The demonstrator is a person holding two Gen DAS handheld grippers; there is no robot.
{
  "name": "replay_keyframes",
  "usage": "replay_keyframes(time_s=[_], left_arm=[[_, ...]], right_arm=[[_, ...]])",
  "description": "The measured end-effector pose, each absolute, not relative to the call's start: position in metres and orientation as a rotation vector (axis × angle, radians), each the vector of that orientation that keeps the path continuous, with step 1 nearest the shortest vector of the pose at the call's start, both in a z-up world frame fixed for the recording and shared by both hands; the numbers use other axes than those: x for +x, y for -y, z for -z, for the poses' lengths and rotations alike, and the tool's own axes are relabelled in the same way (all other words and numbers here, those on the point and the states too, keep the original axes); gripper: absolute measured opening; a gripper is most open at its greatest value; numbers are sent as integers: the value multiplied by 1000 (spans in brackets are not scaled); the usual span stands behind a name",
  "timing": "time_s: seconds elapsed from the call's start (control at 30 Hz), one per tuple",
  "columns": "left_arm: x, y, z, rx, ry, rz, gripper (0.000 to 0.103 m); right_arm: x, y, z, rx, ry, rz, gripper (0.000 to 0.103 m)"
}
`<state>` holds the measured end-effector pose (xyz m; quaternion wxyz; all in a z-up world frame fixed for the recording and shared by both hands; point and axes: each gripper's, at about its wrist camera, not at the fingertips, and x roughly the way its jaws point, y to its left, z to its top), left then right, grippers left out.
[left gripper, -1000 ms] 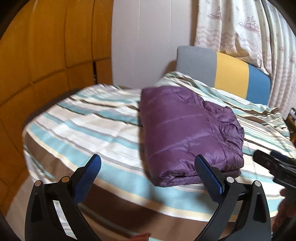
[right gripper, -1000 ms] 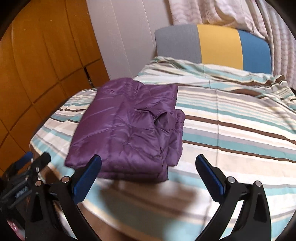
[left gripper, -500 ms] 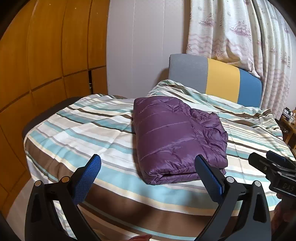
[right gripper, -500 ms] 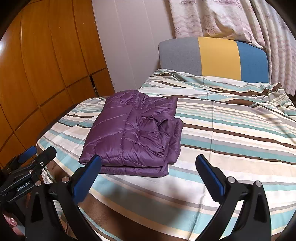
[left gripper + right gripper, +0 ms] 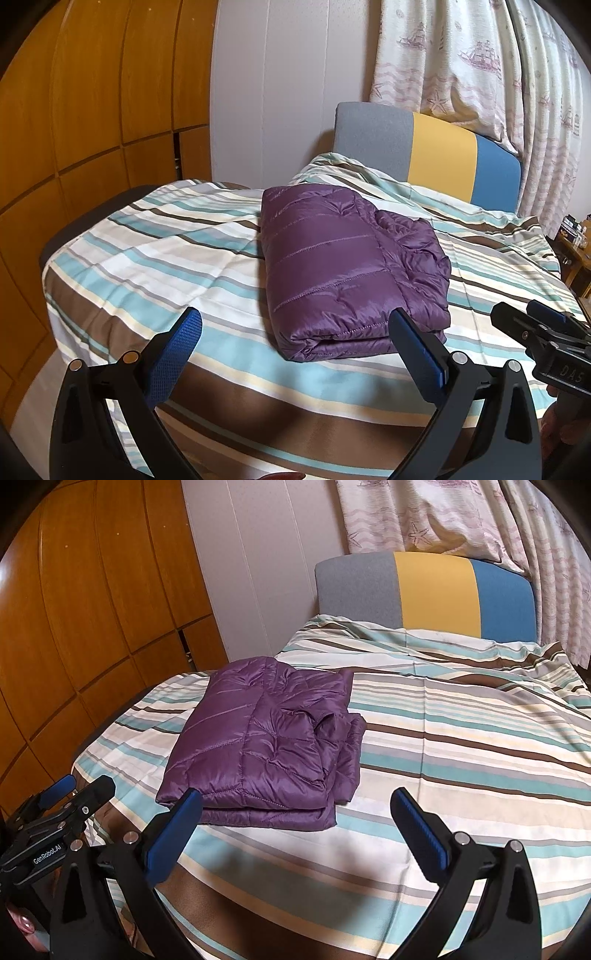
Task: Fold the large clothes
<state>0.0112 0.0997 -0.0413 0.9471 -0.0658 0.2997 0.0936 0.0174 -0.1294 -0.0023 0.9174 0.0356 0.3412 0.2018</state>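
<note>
The purple quilted jacket (image 5: 343, 269) lies folded into a thick, roughly rectangular bundle on the striped bedspread (image 5: 155, 266), toward the foot end of the bed and nearer the side that faces the wooden wardrobe (image 5: 92, 110). Its smooth stitched panel faces up, a rumpled layer bunches along one long side, and the stacked edges of the fold show at the near end. In the right wrist view the same jacket (image 5: 266, 753) sits left of centre, with a puckered pocket of fabric on top. Nothing touches it. The left gripper (image 5: 295, 343) hangs short of the bed's near edge with its blue-padded fingers (image 5: 177, 354) spread wide and empty, the jacket's near end showing between and beyond them. The right gripper (image 5: 295, 823) hangs likewise, its fingers (image 5: 421, 834) wide apart and holding nothing, its left pad overlapping the jacket's near corner in the picture only. Each gripper shows at the edge of the other's view, side by side. Behind the bedspread stands a headboard (image 5: 428, 151) in grey, yellow and blue panels, and above it a pale curtain (image 5: 480, 62) printed with ships and starfish.
</note>
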Motion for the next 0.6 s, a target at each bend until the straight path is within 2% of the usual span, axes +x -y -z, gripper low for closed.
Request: replay_keyframes(time_s=[0.6], left_arm=[[10, -95, 46, -151, -628, -192, 100]], right_arm=[[19, 130, 5, 83, -716, -413, 101]])
